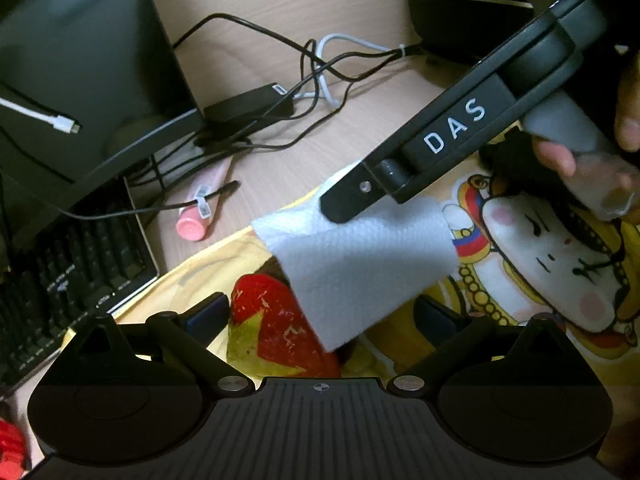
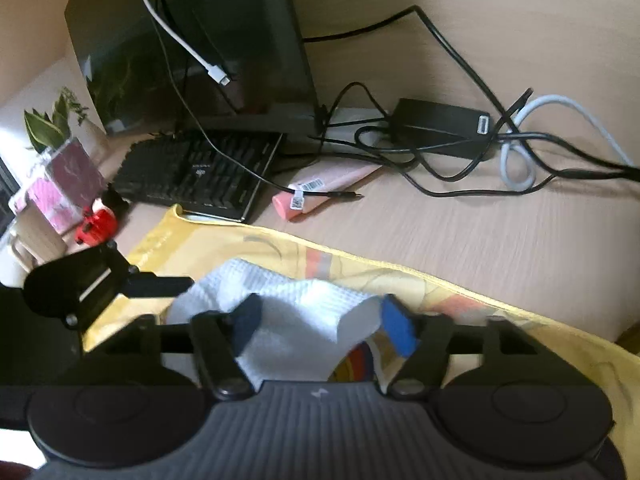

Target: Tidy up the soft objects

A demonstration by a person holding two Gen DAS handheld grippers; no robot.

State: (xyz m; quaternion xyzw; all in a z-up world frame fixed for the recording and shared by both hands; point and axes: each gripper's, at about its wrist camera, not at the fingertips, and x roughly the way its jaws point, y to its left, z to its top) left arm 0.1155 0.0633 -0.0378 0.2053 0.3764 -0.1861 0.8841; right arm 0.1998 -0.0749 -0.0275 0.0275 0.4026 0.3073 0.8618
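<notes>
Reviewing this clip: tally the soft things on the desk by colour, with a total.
White: 1, the paper towel, lying between the open fingers of the right gripper
Yellow: 1, the printed cloth under it
Total: 2

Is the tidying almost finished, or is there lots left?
Looks barely started. The white paper towel lies curled on the yellow cartoon cloth. The right gripper is open around it and the left gripper is open too, so nothing is gripped. Towel and cloth remain unsorted.
</notes>
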